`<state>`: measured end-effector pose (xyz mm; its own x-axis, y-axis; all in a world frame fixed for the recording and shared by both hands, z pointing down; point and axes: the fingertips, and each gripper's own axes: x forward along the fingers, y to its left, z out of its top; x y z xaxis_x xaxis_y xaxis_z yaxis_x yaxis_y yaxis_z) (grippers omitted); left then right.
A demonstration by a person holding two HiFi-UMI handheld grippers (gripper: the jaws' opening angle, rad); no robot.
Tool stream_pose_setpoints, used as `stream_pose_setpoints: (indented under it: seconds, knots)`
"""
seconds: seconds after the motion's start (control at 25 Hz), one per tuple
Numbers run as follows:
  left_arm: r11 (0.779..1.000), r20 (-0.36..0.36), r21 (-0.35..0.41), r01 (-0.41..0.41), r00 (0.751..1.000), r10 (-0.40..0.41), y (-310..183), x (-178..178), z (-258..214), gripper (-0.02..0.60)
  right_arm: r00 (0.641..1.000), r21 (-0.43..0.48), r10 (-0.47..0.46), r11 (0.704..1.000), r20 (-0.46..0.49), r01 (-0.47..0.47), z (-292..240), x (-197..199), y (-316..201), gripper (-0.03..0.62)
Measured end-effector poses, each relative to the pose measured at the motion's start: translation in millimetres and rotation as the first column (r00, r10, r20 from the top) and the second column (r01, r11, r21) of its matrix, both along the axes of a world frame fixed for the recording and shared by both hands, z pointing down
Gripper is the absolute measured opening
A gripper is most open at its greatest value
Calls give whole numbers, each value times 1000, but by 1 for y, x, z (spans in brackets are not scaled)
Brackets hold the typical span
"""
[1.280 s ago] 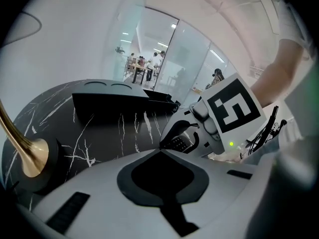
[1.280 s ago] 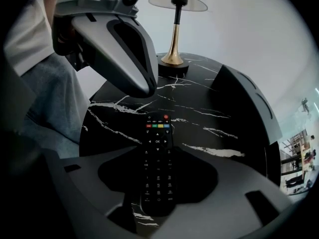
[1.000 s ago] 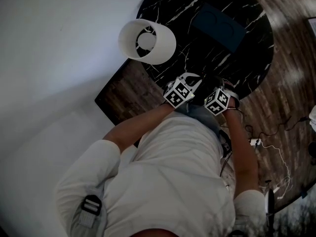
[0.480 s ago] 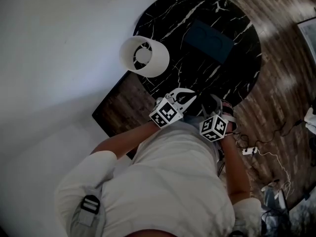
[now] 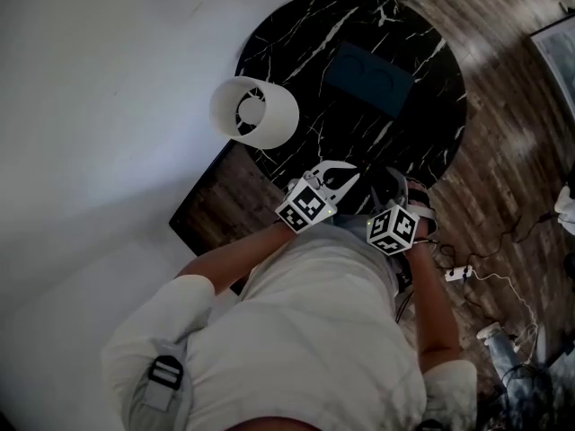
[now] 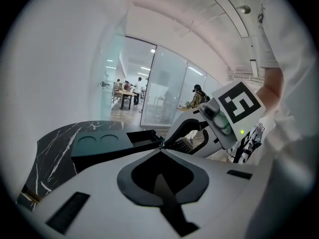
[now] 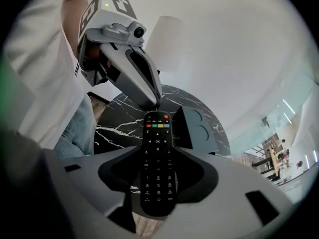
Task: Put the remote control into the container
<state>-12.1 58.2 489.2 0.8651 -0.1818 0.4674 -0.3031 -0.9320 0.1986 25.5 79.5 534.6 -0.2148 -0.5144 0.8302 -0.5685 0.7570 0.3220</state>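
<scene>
Black remote control (image 7: 157,163) clamped lengthwise in my right gripper (image 5: 401,192), above the near edge of the marble surface (image 5: 296,25).
My left gripper (image 6: 160,152) was closed and empty beside it. The dark container (image 5: 369,79) sat farther across the surface, well apart from the remote control. I judged the carry wanted a level, unhurried reach, with the nose over the container's opening before the jaws let go.

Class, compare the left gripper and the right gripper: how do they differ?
On the left gripper the jaws meet; on the right gripper they stand apart. The left gripper is empty; the right gripper clamps a black remote control. Both carry a marker cube.
</scene>
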Motion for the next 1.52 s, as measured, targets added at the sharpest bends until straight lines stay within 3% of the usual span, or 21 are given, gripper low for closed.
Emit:
stream_pose_setpoints:
  seconds: [0.6, 1.08, 1.52]
  knots:
    - [995, -82, 76, -71, 994, 77, -24, 69, -43, 0, 987, 105, 112, 989, -111, -101, -39, 74, -22, 207]
    - [997, -64, 53, -63, 996, 67, -53, 100, -31, 0, 985, 121, 109, 988, -130, -93, -33, 102, -58, 207]
    - [998, -10, 4, -56, 998, 56, -100, 135, 13, 0, 985, 43, 110, 993, -136, -106, 16, 148, -95, 207]
